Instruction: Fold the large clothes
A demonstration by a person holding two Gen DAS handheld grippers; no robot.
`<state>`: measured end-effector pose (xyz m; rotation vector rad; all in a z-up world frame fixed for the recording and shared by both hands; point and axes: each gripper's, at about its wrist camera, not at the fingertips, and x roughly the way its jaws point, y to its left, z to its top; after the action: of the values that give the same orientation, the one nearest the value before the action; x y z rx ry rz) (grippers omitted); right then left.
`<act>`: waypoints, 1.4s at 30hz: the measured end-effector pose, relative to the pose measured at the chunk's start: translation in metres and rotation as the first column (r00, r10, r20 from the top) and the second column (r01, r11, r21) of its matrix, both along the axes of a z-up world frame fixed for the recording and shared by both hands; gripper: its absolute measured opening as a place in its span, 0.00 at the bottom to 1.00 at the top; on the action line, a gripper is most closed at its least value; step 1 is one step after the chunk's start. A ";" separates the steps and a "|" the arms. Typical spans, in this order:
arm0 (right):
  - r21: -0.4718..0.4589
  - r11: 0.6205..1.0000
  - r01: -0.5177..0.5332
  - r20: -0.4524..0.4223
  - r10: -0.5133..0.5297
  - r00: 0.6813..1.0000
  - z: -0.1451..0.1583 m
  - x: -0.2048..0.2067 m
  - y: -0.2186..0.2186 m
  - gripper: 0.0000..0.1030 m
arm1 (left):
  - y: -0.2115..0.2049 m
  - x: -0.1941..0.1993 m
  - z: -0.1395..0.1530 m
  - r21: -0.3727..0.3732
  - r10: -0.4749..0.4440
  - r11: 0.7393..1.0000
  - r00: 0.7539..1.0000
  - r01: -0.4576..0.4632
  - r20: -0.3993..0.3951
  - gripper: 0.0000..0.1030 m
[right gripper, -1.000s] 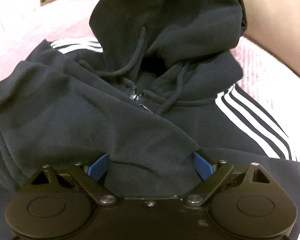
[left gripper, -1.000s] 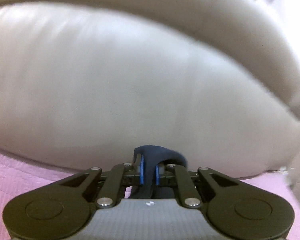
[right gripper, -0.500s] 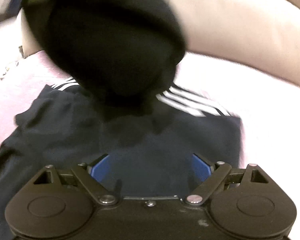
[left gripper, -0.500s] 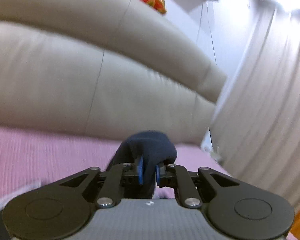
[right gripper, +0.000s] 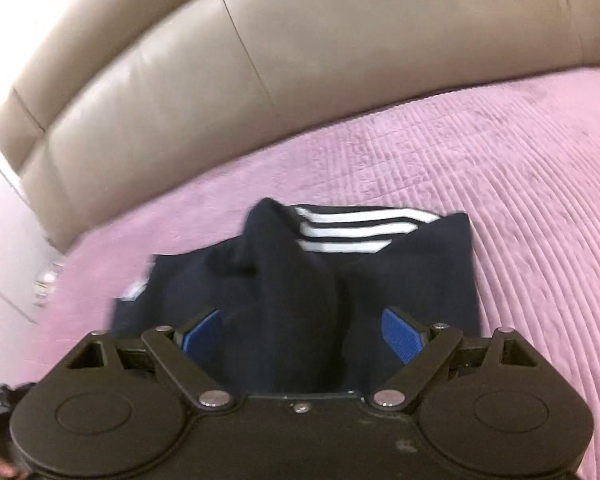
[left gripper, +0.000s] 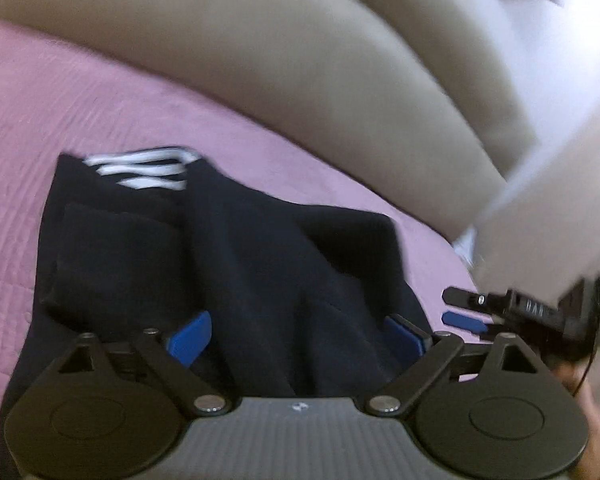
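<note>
Looking down past my left claw (left gripper: 296, 334), I see the dark hoodie (left gripper: 236, 264) folded on the pink bed (left gripper: 60, 120), right in front of me. My left claw is spread wide and holds nothing. My right claw (right gripper: 302, 330) is spread wide too, just above the hoodie. The hoodie has a bumpy ridge in the middle. If I let it be, the top flap could slide off and the fold could come undone.
</note>
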<state>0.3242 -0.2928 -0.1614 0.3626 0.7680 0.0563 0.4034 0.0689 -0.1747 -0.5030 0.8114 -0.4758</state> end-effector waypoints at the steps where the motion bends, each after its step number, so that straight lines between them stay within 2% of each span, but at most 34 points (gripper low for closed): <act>1: -0.005 1.000 -0.011 -0.009 0.011 1.000 -0.009 0.011 0.001 1.00 | -0.001 0.010 -0.009 -0.002 0.030 1.000 0.999 -0.030 -0.029 0.89; 2: 0.002 1.000 -0.020 -0.037 0.020 0.999 -0.018 0.024 0.003 0.99 | -0.007 0.021 -0.016 0.005 0.041 0.999 0.998 -0.041 -0.055 0.88; 3: 0.030 0.999 -0.028 -0.069 0.030 0.997 -0.026 0.029 0.003 0.93 | -0.012 0.030 -0.023 0.033 0.049 0.998 0.996 -0.046 -0.080 0.84; 4: 0.100 0.994 -0.043 -0.086 0.051 0.995 -0.029 0.030 0.002 0.30 | -0.018 0.036 -0.028 0.065 0.058 0.997 0.994 -0.052 -0.091 0.58; 5: 0.158 0.987 -0.024 -0.079 0.036 0.996 -0.025 0.023 0.000 0.14 | -0.023 0.044 -0.028 0.084 0.043 0.996 0.996 -0.036 -0.081 0.03; 6: 0.247 0.969 -0.026 -0.024 0.033 0.999 -0.016 0.010 -0.007 0.14 | -0.030 0.047 -0.027 0.132 0.043 0.991 0.998 -0.037 -0.041 0.06; 7: 0.354 0.933 -0.057 0.030 0.049 0.998 -0.010 0.000 -0.015 0.14 | -0.028 0.043 -0.021 0.161 0.072 0.984 0.997 -0.075 0.026 0.06; 8: 0.475 0.876 -0.087 0.073 0.059 0.996 -0.006 -0.013 -0.025 0.14 | -0.021 0.038 -0.013 0.128 0.104 0.985 0.992 -0.114 0.076 0.06; 9: 0.584 0.805 -0.105 0.100 0.058 0.993 -0.008 -0.026 -0.036 0.14 | -0.010 0.034 -0.004 0.054 0.133 0.989 0.986 -0.139 0.100 0.06; 10: 0.621 0.776 -0.105 0.095 0.058 0.994 -0.013 -0.034 -0.041 0.14 | 0.004 0.031 0.003 -0.012 0.172 0.985 0.978 -0.172 0.114 0.05; 11: 0.604 0.793 -0.077 0.044 0.063 0.997 -0.020 -0.038 -0.042 0.14 | 0.013 0.031 0.007 -0.018 0.198 0.980 0.973 -0.197 0.121 0.05; 12: 0.526 0.850 -0.037 -0.043 0.071 0.997 -0.029 -0.039 -0.040 0.15 | 0.023 0.030 0.009 0.010 0.228 0.973 0.965 -0.231 0.128 0.05; 13: 0.405 0.914 -0.029 -0.127 0.088 0.988 -0.041 -0.038 -0.033 0.20 | 0.033 0.031 0.005 0.032 0.245 0.968 0.963 -0.249 0.110 0.06; 14: 0.284 0.958 -0.046 -0.200 0.106 0.974 -0.053 -0.036 -0.026 0.26 | 0.040 0.033 -0.002 0.041 0.249 0.967 0.967 -0.252 0.063 0.06; 15: 0.216 0.973 -0.075 -0.217 0.123 0.968 -0.059 -0.037 -0.021 0.24 | 0.046 0.033 -0.010 0.061 0.256 0.965 0.967 -0.256 0.007 0.06; 16: 0.213 0.972 -0.101 -0.186 0.142 0.972 -0.057 -0.040 -0.021 0.31 | 0.048 0.033 -0.020 0.108 0.260 0.961 0.965 -0.254 -0.044 0.07; 17: 0.213 0.972 -0.104 -0.172 0.142 0.975 -0.051 -0.044 -0.021 0.54 | 0.048 0.032 -0.026 0.151 0.259 0.957 0.963 -0.247 -0.068 0.08; 19: 0.157 0.982 -0.104 -0.120 0.123 0.985 -0.030 -0.049 -0.019 0.84 | 0.045 0.023 -0.028 0.178 0.247 0.956 0.968 -0.235 -0.049 0.09; 21: 0.074 0.985 -0.154 -0.072 0.160 0.985 -0.012 -0.049 -0.011 0.83 | 0.038 0.018 -0.020 0.181 0.215 0.961 0.977 -0.210 -0.007 0.22; 23: 0.036 0.981 -0.193 -0.092 0.195 0.976 -0.008 -0.048 -0.001 0.84 | 0.029 0.013 -0.008 0.170 0.161 0.973 0.987 -0.157 -0.009 0.68; 25: 0.033 0.982 -0.187 -0.177 0.190 0.966 -0.018 -0.040 0.003 0.84 | 0.017 0.007 -0.003 0.194 0.121 0.974 0.993 -0.117 -0.010 0.83; 26: 0.049 0.981 -0.187 -0.223 0.193 0.955 -0.027 -0.037 0.002 0.84 | 0.013 0.000 -0.001 0.218 0.113 0.970 0.993 -0.105 -0.024 0.82; 27: 0.076 0.979 -0.187 -0.248 0.200 0.948 -0.035 -0.035 0.003 0.79 | 0.009 -0.001 -0.004 0.247 0.121 0.963 0.991 -0.103 -0.059 0.80; 28: 0.101 0.979 -0.176 -0.234 0.195 0.952 -0.039 -0.043 0.001 0.26 | 0.005 -0.003 -0.009 0.267 0.153 0.956 0.983 -0.122 -0.098 0.68; 29: 0.118 0.981 -0.151 -0.191 0.172 0.966 -0.039 -0.050 -0.002 0.10 | 0.006 -0.007 -0.014 0.259 0.168 0.957 0.978 -0.132 -0.121 0.48; 31: 0.119 0.986 -0.120 -0.092 0.131 0.987 -0.030 -0.066 -0.013 0.09 | 0.009 -0.010 -0.018 0.248 0.176 0.958 0.977 -0.143 -0.119 0.11; 33: 0.137 0.988 -0.073 -0.086 0.085 0.993 -0.032 -0.071 -0.027 0.07 | 0.025 -0.017 -0.018 0.201 0.249 0.953 0.964 -0.226 -0.098 0.06; 34: 0.119 0.992 -0.046 -0.112 0.060 0.992 -0.037 -0.069 -0.028 0.07 | 0.034 -0.014 -0.020 0.184 0.280 0.948 0.954 -0.258 -0.104 0.07; 36: 0.065 0.996 -0.058 -0.164 0.068 0.984 -0.055 -0.061 -0.024 0.08 | 0.042 -0.011 -0.027 0.191 0.296 0.944 0.947 -0.270 -0.124 0.07; 39: 0.058 0.997 -0.056 -0.167 0.065 0.984 -0.055 -0.058 -0.023 0.11 | 0.035 -0.010 -0.034 0.259 0.264 0.938 0.959 -0.230 -0.105 0.12; 41: 0.045 0.997 -0.058 -0.166 0.064 0.984 -0.043 -0.063 -0.019 0.42 | 0.031 -0.011 -0.033 0.292 0.264 0.928 0.961 -0.230 -0.083 0.23; 42: 0.037 0.997 -0.071 -0.161 0.076 0.984 -0.035 -0.067 -0.019 0.46 | 0.034 -0.012 -0.033 0.290 0.270 0.928 0.959 -0.235 -0.086 0.28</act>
<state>0.2577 -0.3116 -0.1968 0.3712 0.9425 0.1095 0.3912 0.1026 -0.2076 -0.3716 0.9028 -0.0877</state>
